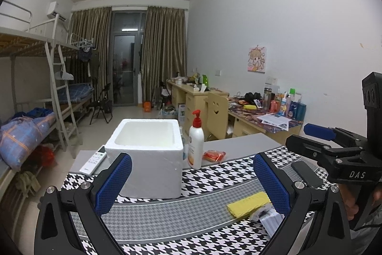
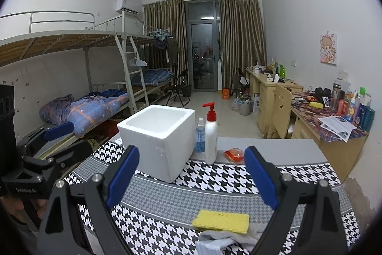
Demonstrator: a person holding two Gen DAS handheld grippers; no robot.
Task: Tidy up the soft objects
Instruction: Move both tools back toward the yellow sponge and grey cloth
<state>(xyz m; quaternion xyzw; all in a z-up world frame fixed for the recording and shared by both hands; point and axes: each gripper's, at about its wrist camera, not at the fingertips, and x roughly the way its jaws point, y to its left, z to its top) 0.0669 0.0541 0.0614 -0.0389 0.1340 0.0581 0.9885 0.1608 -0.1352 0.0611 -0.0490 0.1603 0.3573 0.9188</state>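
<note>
A white foam box (image 1: pixel 145 154) (image 2: pixel 158 138) stands open-topped on the houndstooth cloth (image 1: pixel 214 183) (image 2: pixel 214 185). A yellow sponge (image 1: pixel 248 203) (image 2: pixel 220 220) lies flat near the front edge, with a grey-white sock (image 1: pixel 267 216) (image 2: pixel 226 240) just beside it. My left gripper (image 1: pixel 192 183) is open and empty, held above the cloth in front of the box, its right finger over the sponge's end. My right gripper (image 2: pixel 192 173) is also open and empty, hanging above the sponge. Each gripper shows in the other's view, the right gripper (image 1: pixel 317 135) at the right edge and the left gripper (image 2: pixel 57 133) at the left edge.
Behind the box stand a white pump bottle (image 1: pixel 196 142) (image 2: pixel 211 135) and a blue spray bottle (image 2: pixel 200 135). A red packet (image 1: pixel 214 155) (image 2: pixel 235 154), a remote (image 1: pixel 93 160) and a dark phone (image 1: pixel 306 173) lie on the table. Bunk beds stand left, desks right.
</note>
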